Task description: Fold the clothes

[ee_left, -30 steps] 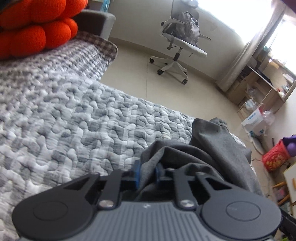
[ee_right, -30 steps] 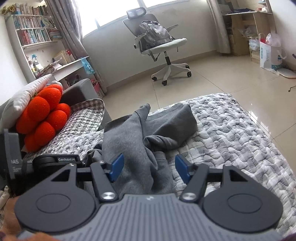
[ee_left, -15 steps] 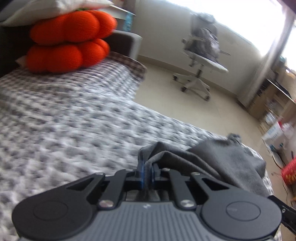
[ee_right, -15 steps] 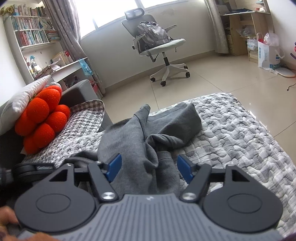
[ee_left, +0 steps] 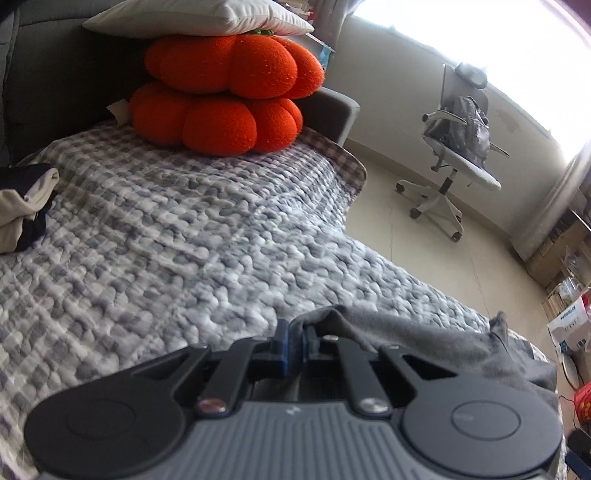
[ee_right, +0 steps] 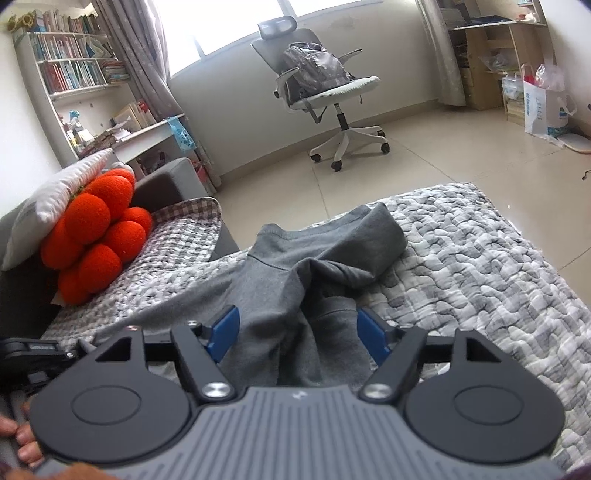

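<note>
Pinching sweatshirt (ee_left: 424,336) edge: left tongs (ee_left: 294,341) | right tongs (ee_right: 297,334) opening, straddling it

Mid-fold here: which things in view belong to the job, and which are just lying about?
Job:
grey sweatshirt
left gripper, shut on its edge
right gripper, jaws opening, fabric between them
quilted bed cover

Lying about:
orange cushions
white pillow
office chair
folded clothes

Both wrist cameras sit low over the quilt (ee_left: 221,240), angled downward. They share the orange cushion (ee_right: 96,236) and office chair (ee_left: 454,147).
</note>
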`<state>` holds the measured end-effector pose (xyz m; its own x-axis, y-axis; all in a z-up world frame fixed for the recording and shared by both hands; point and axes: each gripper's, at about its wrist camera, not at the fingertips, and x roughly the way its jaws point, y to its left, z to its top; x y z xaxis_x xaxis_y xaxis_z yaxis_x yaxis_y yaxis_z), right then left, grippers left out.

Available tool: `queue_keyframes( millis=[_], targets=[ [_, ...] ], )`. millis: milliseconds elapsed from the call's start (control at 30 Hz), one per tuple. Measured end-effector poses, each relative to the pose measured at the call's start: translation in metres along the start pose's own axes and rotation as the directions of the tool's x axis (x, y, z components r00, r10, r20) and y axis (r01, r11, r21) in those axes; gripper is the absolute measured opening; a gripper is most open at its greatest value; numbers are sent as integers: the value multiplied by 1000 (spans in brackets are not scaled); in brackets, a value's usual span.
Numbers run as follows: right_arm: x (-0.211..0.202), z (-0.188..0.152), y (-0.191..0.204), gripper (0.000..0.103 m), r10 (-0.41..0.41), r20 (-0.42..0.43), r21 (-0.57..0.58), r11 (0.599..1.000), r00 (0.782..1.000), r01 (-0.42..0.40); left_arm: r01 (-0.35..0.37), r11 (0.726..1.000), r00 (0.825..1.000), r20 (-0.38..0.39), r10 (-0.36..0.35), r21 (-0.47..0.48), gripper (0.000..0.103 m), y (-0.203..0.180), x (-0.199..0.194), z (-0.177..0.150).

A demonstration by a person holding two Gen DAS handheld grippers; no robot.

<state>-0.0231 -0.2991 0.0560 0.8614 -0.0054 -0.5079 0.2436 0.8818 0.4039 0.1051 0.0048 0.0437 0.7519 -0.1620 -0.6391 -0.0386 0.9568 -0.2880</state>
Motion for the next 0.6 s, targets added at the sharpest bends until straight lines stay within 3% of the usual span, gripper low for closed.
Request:
queue_keyframes(
  millis=[133, 267, 500, 567, 600],
  targets=[
    [-4, 2, -4, 74, 29, 0, 35, 999, 1000, -29, -47, 999, 998, 31, 47, -24, 6, 11, 2, 10],
    [3, 1, -5, 74, -29, -3, 16, 999, 1000, 29, -109, 993, 993, 38, 111, -46, 6, 28, 0, 13],
    [15, 0, -9, 74, -4, -73, 77, 997, 997, 10, -129, 987, 992, 7, 129, 98, 9, 21, -5, 2],
    [16, -1, -7, 74, -3, -84, 70, 998, 996, 9, -115, 984, 993, 18, 114, 135, 22, 15, -10, 0],
    [16, -2, -5, 74, -5, -87, 64, 998, 996, 11, -99, 984, 995, 20, 97, 147, 41, 12, -14, -1]
  ],
)
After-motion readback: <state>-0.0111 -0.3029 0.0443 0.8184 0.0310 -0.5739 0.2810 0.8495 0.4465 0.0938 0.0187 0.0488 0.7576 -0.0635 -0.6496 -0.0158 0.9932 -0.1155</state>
